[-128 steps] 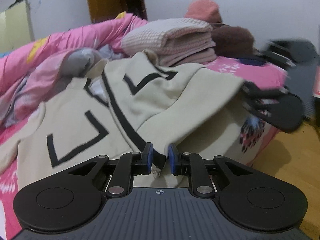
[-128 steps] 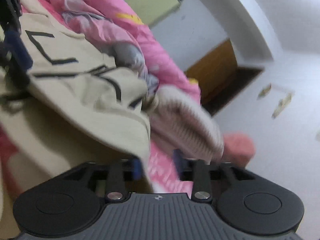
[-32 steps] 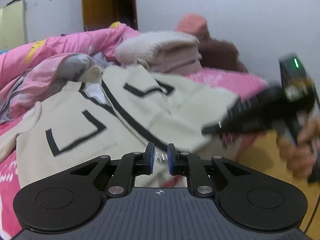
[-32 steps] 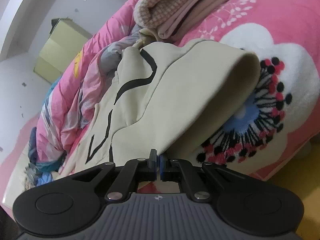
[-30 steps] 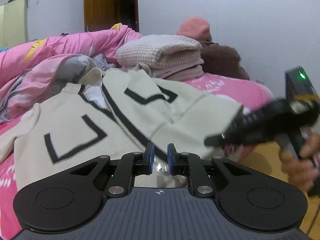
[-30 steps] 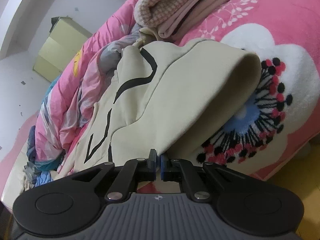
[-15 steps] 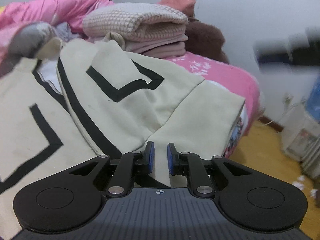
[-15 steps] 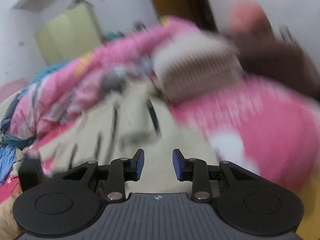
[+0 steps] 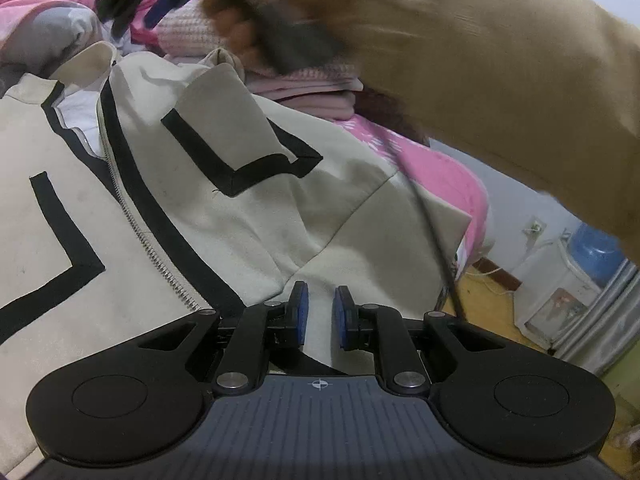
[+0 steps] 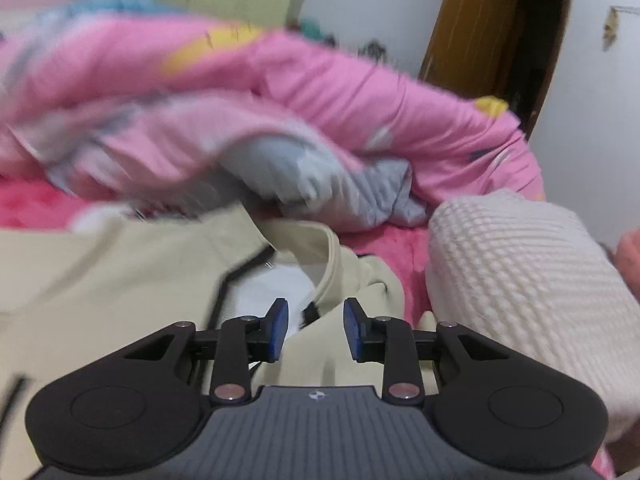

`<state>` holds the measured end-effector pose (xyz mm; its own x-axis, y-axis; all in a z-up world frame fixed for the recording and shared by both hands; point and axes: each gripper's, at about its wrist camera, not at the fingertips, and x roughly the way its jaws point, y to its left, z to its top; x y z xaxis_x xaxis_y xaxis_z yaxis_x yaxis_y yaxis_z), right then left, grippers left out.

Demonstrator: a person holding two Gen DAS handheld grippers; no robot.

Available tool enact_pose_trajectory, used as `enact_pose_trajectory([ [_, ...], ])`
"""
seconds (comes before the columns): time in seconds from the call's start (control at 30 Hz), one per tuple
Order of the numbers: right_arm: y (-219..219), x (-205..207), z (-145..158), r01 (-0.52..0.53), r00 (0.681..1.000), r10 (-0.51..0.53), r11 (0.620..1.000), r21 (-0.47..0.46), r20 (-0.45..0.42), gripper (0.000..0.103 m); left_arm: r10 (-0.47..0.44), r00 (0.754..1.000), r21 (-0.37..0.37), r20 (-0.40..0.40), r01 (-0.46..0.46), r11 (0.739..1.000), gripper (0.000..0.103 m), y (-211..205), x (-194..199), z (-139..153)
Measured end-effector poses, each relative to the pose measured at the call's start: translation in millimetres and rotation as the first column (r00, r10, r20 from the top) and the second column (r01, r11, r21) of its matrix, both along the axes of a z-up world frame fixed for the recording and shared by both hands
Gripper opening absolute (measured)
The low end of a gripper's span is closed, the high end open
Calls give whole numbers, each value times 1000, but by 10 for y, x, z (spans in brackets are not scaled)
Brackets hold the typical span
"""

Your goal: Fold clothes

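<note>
blue pads line both grippers, and both stand parted with nothing between them. the left gripper (image 9: 319, 316) sits low in the centre of its frame, its jaws a narrow gap apart, directly over the lower hem region of the cream jacket (image 9: 240, 208); whether the pads brush the cloth cannot be told. the right gripper (image 10: 316, 328) is open wider, in the lower centre of its frame, poised over the collar (image 10: 332, 268) and the white lining (image 10: 276, 292) at the neck of the same jacket.

judgement on the step in hand: the right sleeve side appears already laid over the front, so the next fold likely starts from the collar end. to do it well, pinch a single edge of the collar or shoulder rather than a bunch of layers, close fully before lifting, and carry the cloth low and level so the folded sleeve panel (image 9: 224, 120) does not slide off. the left gripper should pin or take the hem so the body stays square.

outward from the grippers: the jacket lies zipped front up on the pink bed cover (image 9: 444, 168), black trim (image 9: 240, 176) visible centre frame. a stack of folded knitwear (image 10: 520, 280) lies just beside the collar at the right of the right wrist frame. a crumpled pink quilt (image 10: 280, 80) fills the upper part. in the left wrist frame, a blurred tan sleeve (image 9: 500, 60) crosses the upper right.
</note>
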<state>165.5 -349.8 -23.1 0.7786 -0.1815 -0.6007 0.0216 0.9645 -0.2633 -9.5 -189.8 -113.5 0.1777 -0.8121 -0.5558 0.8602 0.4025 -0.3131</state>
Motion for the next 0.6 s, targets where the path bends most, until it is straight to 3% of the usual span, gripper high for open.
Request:
enact_pose_trajectory([
  [0.13,-19,554,-262,27,995,-30,999,-36,-96,25,-5,1000,-5,-10,5,1000,14,1,12,-7],
  [0.17,-60,595,-284,38,994,-40,999,-28,-106,15,-5,1000,-6,-10,5,1000,14,0,12,-8],
  [0.23,-157,629,-268,59,992,-58,998,11,-113,4,-6,1000,-8,-12,6,1000,14,-2,11,-11],
  [0.43,-306,556,98,66,997,-59,988,137,-50,2,-5,1000,-11,-17,5,1000,14,-13,14,-9],
  [0.5,-267,549,152,47,998,-39,990,130,-58,8,-5,1000,-11,-14,5,1000,14,-11,9,-11],
  [0.53,-228,558,145,38,997,-31,993,110,-68,23,-5,1000,-11,-13,5,1000,14,-4,4,-8],
  [0.57,-180,568,130,30,997,-23,996,88,-75,44,-5,1000,-11,-11,5,1000,14,3,-3,-2],
  [0.6,-124,578,113,21,997,-16,998,61,-74,50,-6,1000,-10,-10,6,1000,14,2,-5,-1],
])
